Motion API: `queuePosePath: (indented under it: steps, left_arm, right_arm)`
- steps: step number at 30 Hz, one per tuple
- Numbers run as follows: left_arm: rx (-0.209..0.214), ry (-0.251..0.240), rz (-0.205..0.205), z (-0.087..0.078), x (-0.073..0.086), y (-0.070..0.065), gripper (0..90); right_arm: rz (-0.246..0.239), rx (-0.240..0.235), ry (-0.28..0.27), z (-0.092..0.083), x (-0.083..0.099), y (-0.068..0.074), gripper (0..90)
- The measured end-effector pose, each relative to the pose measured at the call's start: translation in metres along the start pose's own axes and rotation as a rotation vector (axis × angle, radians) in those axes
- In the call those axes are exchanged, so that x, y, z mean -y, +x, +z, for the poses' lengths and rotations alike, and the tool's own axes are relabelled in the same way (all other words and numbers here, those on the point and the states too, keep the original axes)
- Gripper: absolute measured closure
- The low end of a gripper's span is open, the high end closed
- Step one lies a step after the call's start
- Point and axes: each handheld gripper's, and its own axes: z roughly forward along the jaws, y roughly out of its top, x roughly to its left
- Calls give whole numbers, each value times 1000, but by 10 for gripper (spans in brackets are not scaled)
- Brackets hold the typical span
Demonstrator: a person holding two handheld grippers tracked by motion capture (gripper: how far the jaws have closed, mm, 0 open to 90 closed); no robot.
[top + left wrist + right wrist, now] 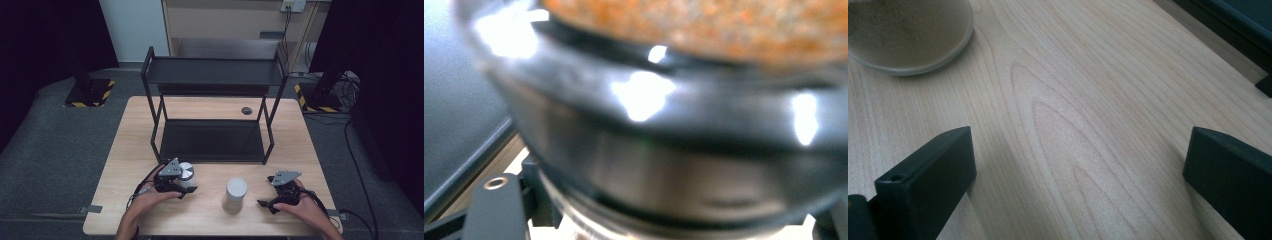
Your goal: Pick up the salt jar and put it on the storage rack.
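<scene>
Here the left tongs (183, 189) are closed around a spice jar (186, 172) with a silver lid, standing upright on the bench (210, 215) just before the black two-tier rack (212, 135). In the left gripper view the jar's dark collar (664, 115) sits very close – the jaws flank it at the bottom corners. The right tongs (267, 204) rest released, nothing between them. A second, white-lidded jar (235, 194) stands between both hands, nearer the right one. The rack's lower shelf lies straight ahead of the held jar.

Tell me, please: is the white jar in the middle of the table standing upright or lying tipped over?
Upright. In the high view the white jar stands on its base on the table, with its round lid facing up.
</scene>
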Motion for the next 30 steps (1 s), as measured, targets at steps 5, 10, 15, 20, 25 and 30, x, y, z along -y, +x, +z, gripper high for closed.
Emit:
queuePosePath:
  steps: [5,10,15,20,25,30]
  left_arm:
    - [-4,-17,0,-1,3,1,293]
    - [-6,-8,9,-1,1,0,297]
    - [-6,7,28,-3,-4,-1,298]
    - [6,-8,46,-8,-10,-3,298]
    - [24,4,58,-10,-14,-3,297]
    - [55,32,54,-15,-20,0,298]
  right_arm:
    - [0,0,0,0,0,0,14]
    - [0,0,0,0,0,0,14]
    - [0,0,0,0,0,0,15]
    - [1,0,2,0,0,0,14]
    - [0,0,2,0,0,0,14]
    - [1,0,2,0,0,0,14]
